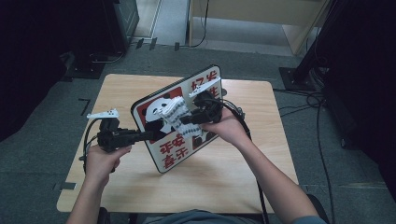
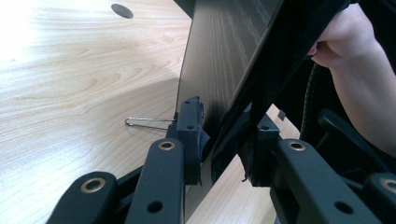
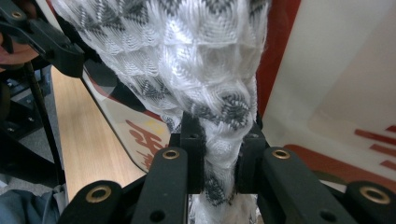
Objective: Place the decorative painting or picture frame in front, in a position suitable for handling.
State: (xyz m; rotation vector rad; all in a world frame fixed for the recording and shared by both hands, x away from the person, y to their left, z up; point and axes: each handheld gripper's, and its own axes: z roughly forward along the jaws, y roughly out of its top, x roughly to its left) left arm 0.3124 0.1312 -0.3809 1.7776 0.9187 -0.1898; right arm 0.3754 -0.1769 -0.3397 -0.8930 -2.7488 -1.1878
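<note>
A white sign board [image 1: 173, 153] with a panda picture and red characters is held tilted above the wooden table [image 1: 140, 186]. My left gripper [image 1: 148, 135] is shut on the board's left edge; in the left gripper view the dark edge [image 2: 233, 126] sits clamped between the jaws of that gripper [image 2: 224, 147]. My right gripper [image 1: 187, 120] is shut on a white and grey patterned cloth [image 1: 173, 112], which lies against the board's printed face. In the right gripper view the cloth [image 3: 187, 51] bunches between the jaws of the right gripper [image 3: 220, 158], with the board [image 3: 336, 88] behind it.
A thin wire clip [image 2: 149, 122] lies on the table beside the board, and a round hole [image 2: 122, 10] shows farther off. Cables [image 1: 303, 105] trail over the carpet at the right. Dark equipment [image 1: 56, 37] stands at the left, a wooden cabinet [image 1: 261, 11] behind.
</note>
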